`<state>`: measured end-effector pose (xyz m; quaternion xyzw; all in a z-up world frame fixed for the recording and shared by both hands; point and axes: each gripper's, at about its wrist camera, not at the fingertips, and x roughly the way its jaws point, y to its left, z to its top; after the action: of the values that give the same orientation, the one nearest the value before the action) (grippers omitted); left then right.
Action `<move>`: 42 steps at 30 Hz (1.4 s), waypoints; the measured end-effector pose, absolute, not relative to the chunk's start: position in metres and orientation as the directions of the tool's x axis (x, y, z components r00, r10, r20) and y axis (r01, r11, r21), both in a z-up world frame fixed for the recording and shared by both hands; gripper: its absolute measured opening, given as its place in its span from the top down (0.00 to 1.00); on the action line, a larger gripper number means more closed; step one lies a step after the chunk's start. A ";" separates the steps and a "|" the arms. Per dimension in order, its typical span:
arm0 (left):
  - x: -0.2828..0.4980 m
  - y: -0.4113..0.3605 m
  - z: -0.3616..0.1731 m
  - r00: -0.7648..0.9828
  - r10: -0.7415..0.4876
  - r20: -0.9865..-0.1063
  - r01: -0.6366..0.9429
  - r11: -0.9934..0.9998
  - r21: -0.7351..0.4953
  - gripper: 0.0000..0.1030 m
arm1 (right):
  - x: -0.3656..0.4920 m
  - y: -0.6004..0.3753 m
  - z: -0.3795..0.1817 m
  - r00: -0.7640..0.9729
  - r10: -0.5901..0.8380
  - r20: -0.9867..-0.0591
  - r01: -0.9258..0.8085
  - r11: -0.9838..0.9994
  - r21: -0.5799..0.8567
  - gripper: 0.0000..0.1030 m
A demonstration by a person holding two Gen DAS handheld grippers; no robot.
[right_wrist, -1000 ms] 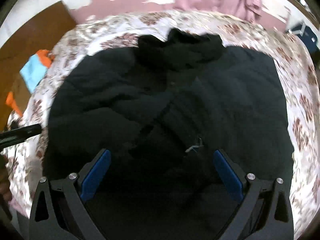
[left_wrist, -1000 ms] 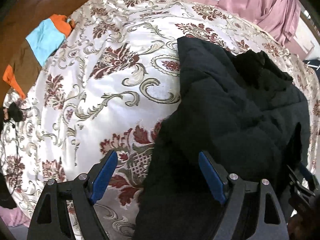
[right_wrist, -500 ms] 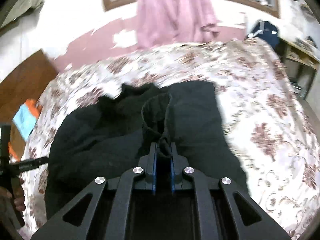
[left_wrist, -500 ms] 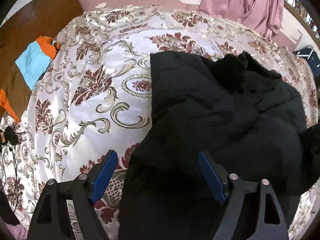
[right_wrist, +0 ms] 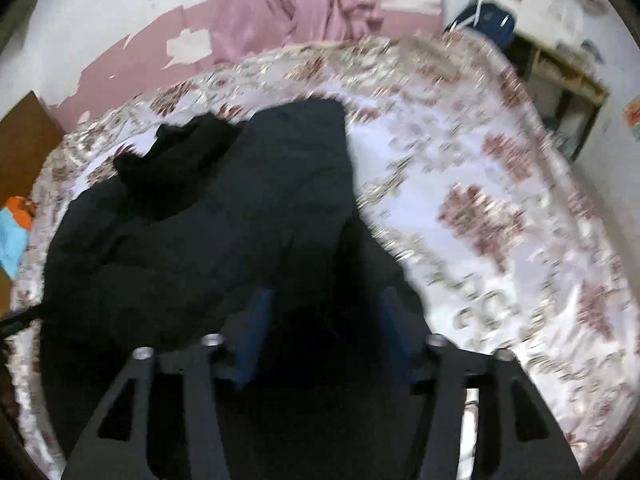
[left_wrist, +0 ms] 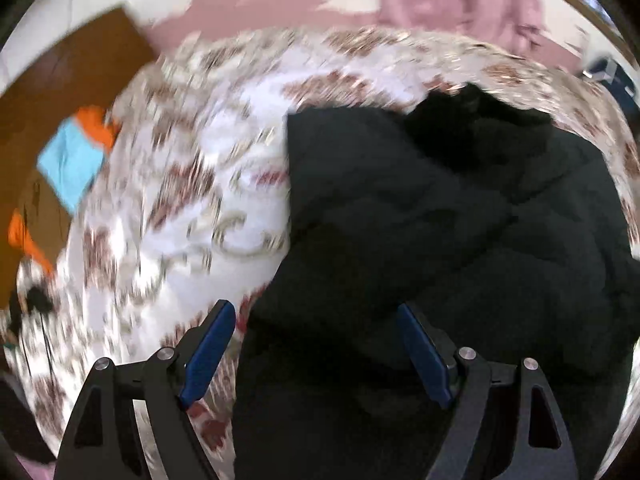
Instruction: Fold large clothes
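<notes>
A large black padded jacket lies on a bed with a white and maroon floral cover. It also shows in the right wrist view, folded into a narrow bundle with its hood at the far end. My left gripper is open above the jacket's near left edge and holds nothing. My right gripper is open over the jacket's near end, with dark cloth lying between and under its fingers. Both views are blurred by motion.
A blue and orange cloth lies on a brown surface left of the bed. Pink curtains hang behind the bed. A dark blue bag and a shelf stand at the far right.
My right gripper was shut on a fold of the jacket half a second ago and has opened, letting the fold lie on the bundle. My left gripper stays open and has shifted a little.
</notes>
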<state>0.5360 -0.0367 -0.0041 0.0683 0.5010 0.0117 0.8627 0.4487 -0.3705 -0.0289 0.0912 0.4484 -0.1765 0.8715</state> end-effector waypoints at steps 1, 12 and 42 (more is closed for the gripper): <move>0.538 -0.043 -0.003 0.504 0.081 -0.860 0.082 0.987 0.141 0.20 | 0.449 -0.368 -0.025 0.544 -0.233 -0.806 0.382 0.924 -0.009 0.46; 0.555 -0.090 -0.063 0.443 0.062 -0.895 0.306 0.927 0.215 0.18 | 0.504 -0.321 -0.086 0.430 -0.122 -0.895 0.151 0.987 -0.062 0.61; 0.733 -0.121 -0.028 0.478 -0.022 -0.878 0.328 0.932 0.155 0.05 | 0.712 -0.337 -0.047 0.387 0.097 -0.917 -0.124 0.991 0.053 0.42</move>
<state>0.7330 -0.1209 -0.0278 0.1529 0.5003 -0.1032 0.8459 0.7122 -0.3368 -0.0470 -0.0123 0.5498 0.0666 0.8325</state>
